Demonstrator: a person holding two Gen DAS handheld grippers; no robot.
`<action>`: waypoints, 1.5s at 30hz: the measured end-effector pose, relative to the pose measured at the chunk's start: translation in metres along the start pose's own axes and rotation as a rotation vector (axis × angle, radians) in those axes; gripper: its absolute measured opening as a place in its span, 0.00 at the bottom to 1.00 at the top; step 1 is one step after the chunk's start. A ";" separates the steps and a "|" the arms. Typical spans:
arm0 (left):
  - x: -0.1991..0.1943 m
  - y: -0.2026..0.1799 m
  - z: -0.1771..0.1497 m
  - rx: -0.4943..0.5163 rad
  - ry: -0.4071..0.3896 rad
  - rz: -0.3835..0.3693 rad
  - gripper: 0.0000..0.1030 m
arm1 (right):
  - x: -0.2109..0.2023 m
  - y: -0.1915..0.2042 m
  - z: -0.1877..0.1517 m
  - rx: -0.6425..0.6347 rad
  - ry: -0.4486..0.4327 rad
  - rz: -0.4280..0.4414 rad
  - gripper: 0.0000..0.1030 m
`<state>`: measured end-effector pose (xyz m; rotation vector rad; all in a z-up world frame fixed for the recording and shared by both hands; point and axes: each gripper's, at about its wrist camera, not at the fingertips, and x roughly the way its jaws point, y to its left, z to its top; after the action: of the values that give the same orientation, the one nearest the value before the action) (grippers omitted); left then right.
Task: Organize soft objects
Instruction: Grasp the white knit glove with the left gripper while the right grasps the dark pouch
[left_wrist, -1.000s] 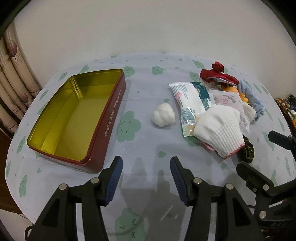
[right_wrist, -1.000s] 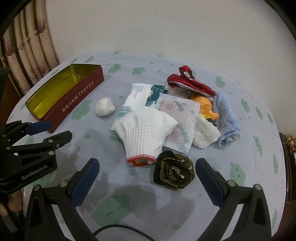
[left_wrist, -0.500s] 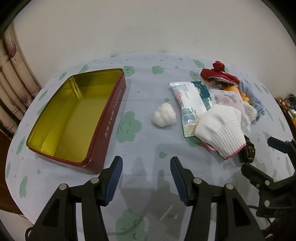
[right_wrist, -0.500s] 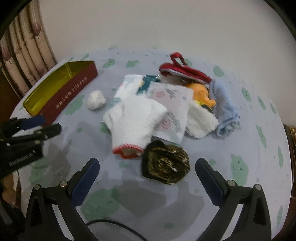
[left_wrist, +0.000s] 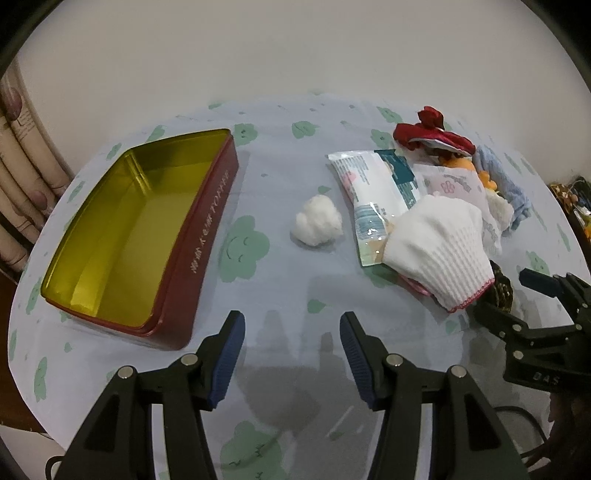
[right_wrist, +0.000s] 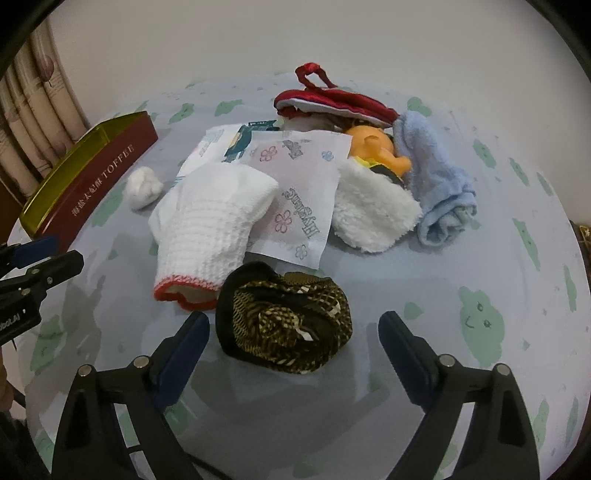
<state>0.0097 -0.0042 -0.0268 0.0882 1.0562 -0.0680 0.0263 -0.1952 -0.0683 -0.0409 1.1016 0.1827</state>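
Note:
A black and gold patterned cloth lies bunched on the table between the fingers of my right gripper. Its jaws are closing and the pads stand clear of the cloth on both sides. Behind it lie a white knit glove, a flowered packet, a white fluffy cloth, a blue towel, an orange toy and a red pouch. A cotton ball sits alone. My left gripper hovers open over bare tablecloth beside the red toffee tin, which holds nothing.
A wipes packet lies partly under the glove. The round table has a cloud-print cloth and ends near a white wall. Curtains hang at the left. The right gripper's body shows at the right of the left wrist view.
My right gripper has come down and forward over the patterned cloth, which now lies between its fingers, and its jaws have narrowed. The left gripper has stayed put.

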 end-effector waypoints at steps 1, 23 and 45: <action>0.001 -0.001 0.000 0.001 0.004 -0.003 0.53 | 0.002 0.000 0.001 -0.003 0.003 0.000 0.79; 0.010 -0.032 0.027 0.011 0.095 -0.155 0.53 | -0.005 -0.005 -0.003 -0.010 -0.023 -0.012 0.23; 0.042 -0.099 0.077 -0.066 0.232 -0.261 0.58 | -0.021 -0.040 -0.006 0.095 -0.049 -0.057 0.20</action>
<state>0.0872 -0.1113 -0.0297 -0.1045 1.2964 -0.2634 0.0182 -0.2382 -0.0545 0.0171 1.0574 0.0794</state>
